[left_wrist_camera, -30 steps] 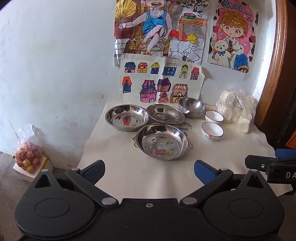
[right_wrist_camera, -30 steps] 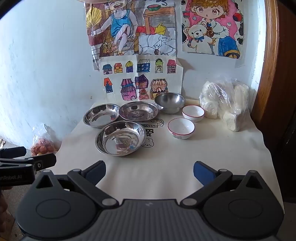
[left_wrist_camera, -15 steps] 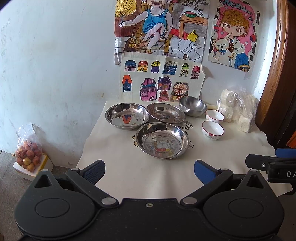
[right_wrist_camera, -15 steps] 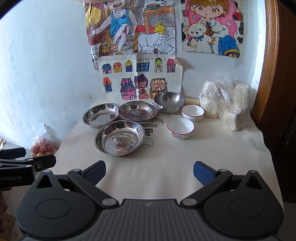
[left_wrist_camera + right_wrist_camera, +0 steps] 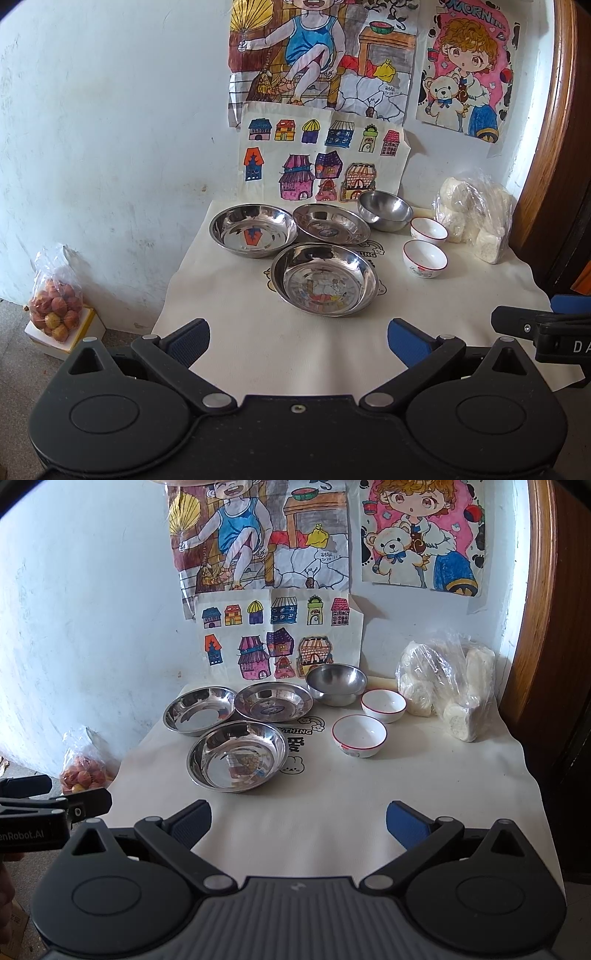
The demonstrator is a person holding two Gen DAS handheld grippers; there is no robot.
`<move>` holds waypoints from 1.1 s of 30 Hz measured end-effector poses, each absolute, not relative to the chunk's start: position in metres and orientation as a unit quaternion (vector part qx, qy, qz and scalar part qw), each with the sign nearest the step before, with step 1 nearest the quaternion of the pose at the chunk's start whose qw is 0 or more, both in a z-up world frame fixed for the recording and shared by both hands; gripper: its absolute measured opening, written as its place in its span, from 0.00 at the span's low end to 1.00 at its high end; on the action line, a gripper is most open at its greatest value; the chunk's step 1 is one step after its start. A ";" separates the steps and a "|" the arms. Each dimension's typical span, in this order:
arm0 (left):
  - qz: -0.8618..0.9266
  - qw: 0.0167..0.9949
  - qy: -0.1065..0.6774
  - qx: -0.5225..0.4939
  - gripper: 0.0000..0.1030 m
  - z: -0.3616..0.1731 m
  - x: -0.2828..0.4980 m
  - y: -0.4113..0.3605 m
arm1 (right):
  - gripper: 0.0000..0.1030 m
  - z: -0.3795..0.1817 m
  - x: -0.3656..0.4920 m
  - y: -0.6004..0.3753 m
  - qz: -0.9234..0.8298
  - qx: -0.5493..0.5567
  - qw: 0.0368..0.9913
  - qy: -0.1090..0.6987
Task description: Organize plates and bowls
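1. Currently my left gripper (image 5: pixel 298 338) is spread wide and holds nothing; my right gripper (image 5: pixel 298 819) is the same, fully apart and empty. Both hover over the near edge of the tablecloth (image 5: pixel 332 812), well short of the dishes.
2. Ahead of the left gripper: the nearest steel plate (image 5: pixel 324 280), directly forward. Beyond it, a second steel plate (image 5: pixel 253 229) forward-left and a third steel plate (image 5: pixel 331 223) straight ahead, whose rim seems to overlap its neighbour's; I cannot tell if they touch.
3. Ahead of the right gripper: the near white bowl (image 5: pixel 359 735) slightly forward-right, the far white bowl (image 5: pixel 383 705) behind it, and the steel bowl (image 5: pixel 336 684) furthest back, beside the third plate.
4. Judgement: nothing is stacked yet; the first pick is still to be made.
5. Risk: polished steel rims are thin and slick. A shallow pinch on the nearest plate could let it slip and clatter onto the others.
6. Risk: the cloth is loose and wrinkled at the front; dragging a plate would bunch it and shift the bowls.
7. Risk: the plastic bag (image 5: pixel 448 686) sits just right of the far white bowl; a wide approach could snag it.
8. Risk: both grippers are close together; crossing paths could knock them.
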State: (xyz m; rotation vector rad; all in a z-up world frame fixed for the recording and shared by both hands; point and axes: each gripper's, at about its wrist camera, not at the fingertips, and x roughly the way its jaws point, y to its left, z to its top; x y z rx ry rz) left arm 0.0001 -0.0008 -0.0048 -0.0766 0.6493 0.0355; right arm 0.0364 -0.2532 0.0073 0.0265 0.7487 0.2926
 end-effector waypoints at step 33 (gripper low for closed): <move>0.017 0.944 0.327 -0.045 0.99 -0.021 0.007 -0.004 | 1.00 0.005 0.041 -0.254 0.136 0.009 0.919 0.369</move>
